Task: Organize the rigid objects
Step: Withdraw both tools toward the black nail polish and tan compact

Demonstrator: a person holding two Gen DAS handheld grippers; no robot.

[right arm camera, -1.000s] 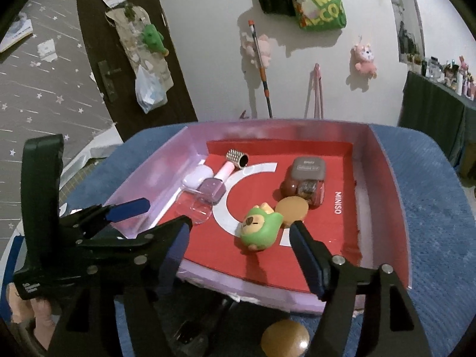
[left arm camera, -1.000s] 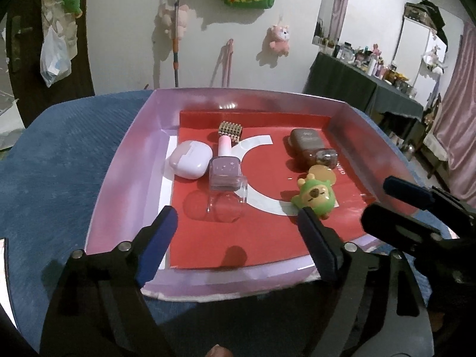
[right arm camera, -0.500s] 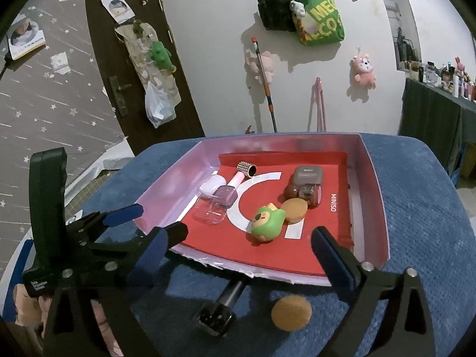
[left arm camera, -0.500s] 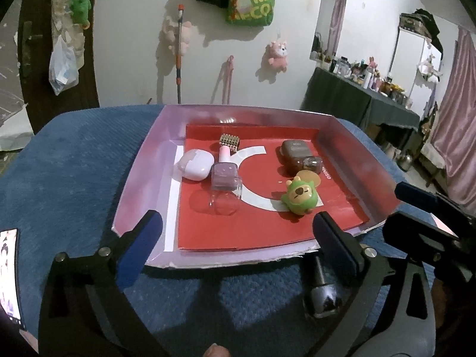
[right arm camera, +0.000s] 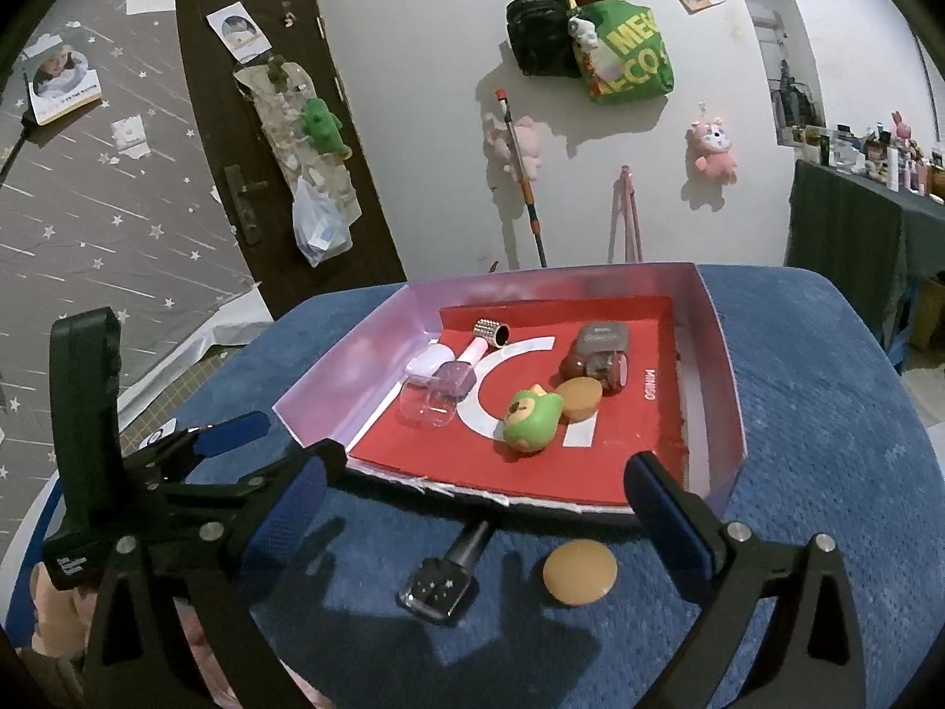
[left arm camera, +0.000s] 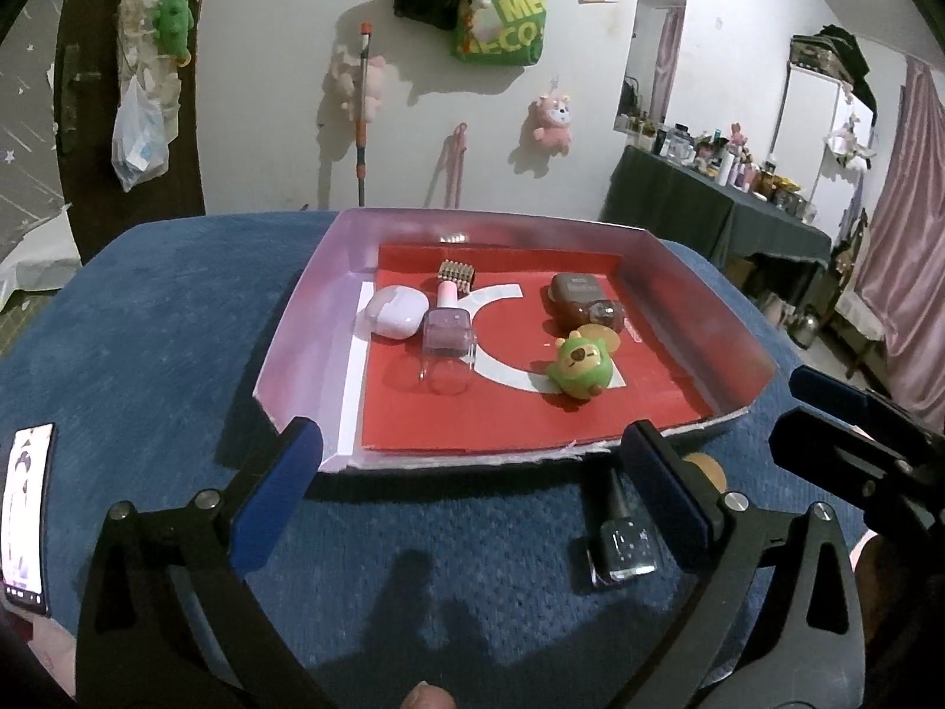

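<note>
A pink-walled tray [left arm camera: 307, 319] [right arm camera: 717, 354] with a red floor sits on the blue cloth. In it lie a white earbud case [left arm camera: 394, 311], a pink nail polish bottle [left arm camera: 449, 325] [right arm camera: 452, 378], a brown case [left arm camera: 576, 295] [right arm camera: 599, 342], a green toy [left arm camera: 579, 365] [right arm camera: 531, 416] and a tan disc [right arm camera: 580, 397]. In front of the tray lie a dark nail polish bottle [left arm camera: 620, 537] [right arm camera: 446, 579] and a second tan disc [right arm camera: 580, 572] [left arm camera: 703, 468]. My left gripper [left arm camera: 472, 502] and right gripper [right arm camera: 478, 526] are both open and empty, held before the tray's near edge.
A phone [left arm camera: 26, 508] lies at the left on the blue cloth. A dark door [right arm camera: 277, 136] and a white wall with hanging bags and toys stand behind. A cluttered dark table [left arm camera: 720, 207] stands at the right.
Both grippers have pulled back and up from the tray. The dark nail polish bottle and the loose tan disc in front of the tray have come into view.
</note>
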